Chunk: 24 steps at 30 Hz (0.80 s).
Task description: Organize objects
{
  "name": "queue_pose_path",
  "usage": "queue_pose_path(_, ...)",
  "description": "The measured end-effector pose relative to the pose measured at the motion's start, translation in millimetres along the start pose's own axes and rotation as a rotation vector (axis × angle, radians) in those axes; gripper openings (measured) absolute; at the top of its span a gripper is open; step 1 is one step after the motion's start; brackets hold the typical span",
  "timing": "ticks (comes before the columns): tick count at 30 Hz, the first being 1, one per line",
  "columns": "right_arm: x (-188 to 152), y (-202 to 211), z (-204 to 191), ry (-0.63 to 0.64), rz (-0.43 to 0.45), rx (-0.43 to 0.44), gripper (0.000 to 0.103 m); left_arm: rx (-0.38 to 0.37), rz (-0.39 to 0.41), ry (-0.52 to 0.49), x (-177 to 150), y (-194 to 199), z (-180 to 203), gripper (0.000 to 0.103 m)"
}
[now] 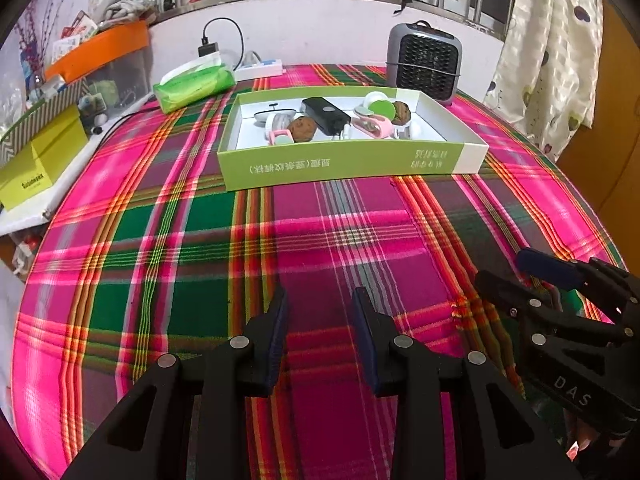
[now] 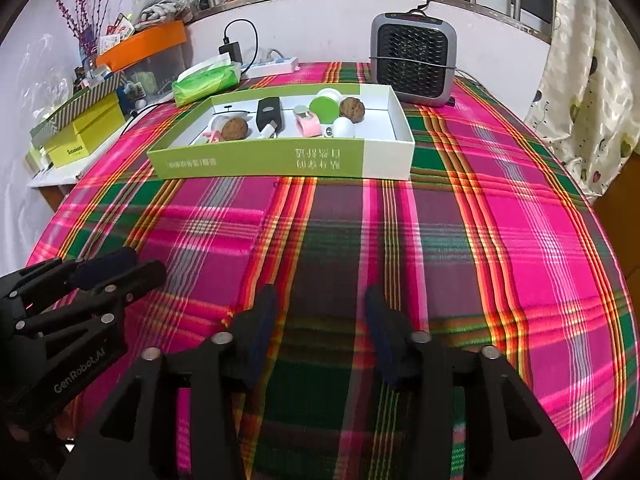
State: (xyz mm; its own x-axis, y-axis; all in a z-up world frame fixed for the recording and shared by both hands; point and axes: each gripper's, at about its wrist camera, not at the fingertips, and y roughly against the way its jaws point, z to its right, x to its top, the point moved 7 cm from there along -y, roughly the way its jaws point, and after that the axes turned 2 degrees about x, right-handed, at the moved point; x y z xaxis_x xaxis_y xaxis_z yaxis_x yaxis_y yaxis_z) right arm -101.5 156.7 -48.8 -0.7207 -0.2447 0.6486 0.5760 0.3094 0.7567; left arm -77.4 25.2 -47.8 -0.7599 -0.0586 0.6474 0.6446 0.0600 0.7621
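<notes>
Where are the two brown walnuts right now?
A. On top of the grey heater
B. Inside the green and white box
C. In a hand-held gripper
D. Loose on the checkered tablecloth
B: both walnuts lie inside the green and white box, among the other small things.

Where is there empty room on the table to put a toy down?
The wide stretch of pink plaid tablecloth between the shallow green and white cardboard box and both grippers is bare. Inside, the box is crowded. Behind it, the green tissue pack and grey heater leave little room.
</notes>
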Motion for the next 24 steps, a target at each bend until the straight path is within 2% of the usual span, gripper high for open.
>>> queue_pose_path(8, -5.7, 2.6, -0.1, 0.025, 0.015, -0.031, 0.051, 0.016, 0.016, 0.019, -1.9, 1.8, -0.1, 0.03)
queue_pose_path(11, -8.0, 3.2, 0.5, 0.029, 0.031, -0.063, 0.056, 0.026, 0.028, 0.029, -2.8, 1.9, -0.4, 0.03)
queue_pose_path(15, -8.7, 3.2, 3.8, 0.019, 0.046, -0.059, 0.061, 0.029, 0.044, 0.05, -2.9, 1.9, -1.4, 0.03)
queue_pose_path(24, -8.7, 3.7, 3.7, 0.019, 0.059, -0.061, 0.061, 0.067, 0.06, 0.041, -3.5, 1.1, 1.0, 0.031)
